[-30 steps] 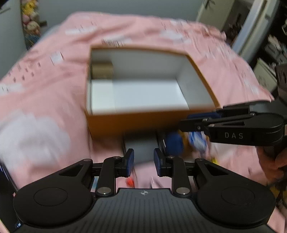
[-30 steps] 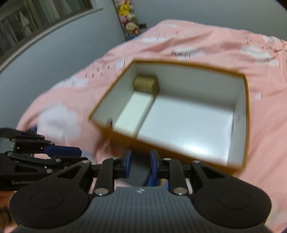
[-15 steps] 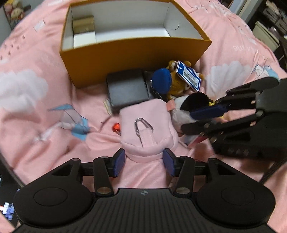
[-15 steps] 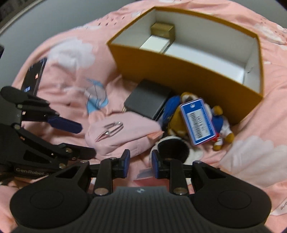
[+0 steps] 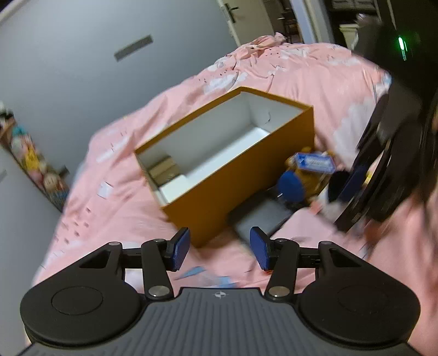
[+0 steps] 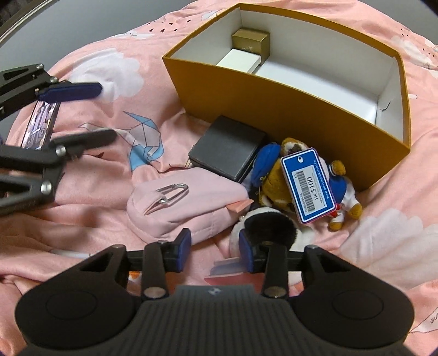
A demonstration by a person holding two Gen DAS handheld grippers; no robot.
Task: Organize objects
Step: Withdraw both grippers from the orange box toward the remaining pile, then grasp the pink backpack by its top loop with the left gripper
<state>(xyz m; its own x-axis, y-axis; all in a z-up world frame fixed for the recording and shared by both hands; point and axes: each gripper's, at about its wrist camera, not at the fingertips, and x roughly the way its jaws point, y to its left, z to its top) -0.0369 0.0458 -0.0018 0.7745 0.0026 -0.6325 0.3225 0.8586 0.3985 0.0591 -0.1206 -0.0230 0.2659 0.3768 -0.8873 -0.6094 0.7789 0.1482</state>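
Pink cloud-print bedspread [image 6: 109, 68] beneath grey walls [image 5: 82, 54]; left hand-held gripper [image 5: 219, 250] wide, right hand-held gripper [image 6: 215, 249] opening, both empty.

Bedroom surroundings around a pink bed

A pink bedspread [image 6: 104, 90] printed with white clouds and a blue origami crane [image 6: 145, 137] covers the bed. Grey walls rise behind it, a white door [image 5: 246, 19] with a dark handle stands at the far end, and a blurred row of soft toys [image 5: 35, 169] hangs by the left wall.

Orange box [image 6: 273, 104] mostly free inside; toys crowd its near wall.
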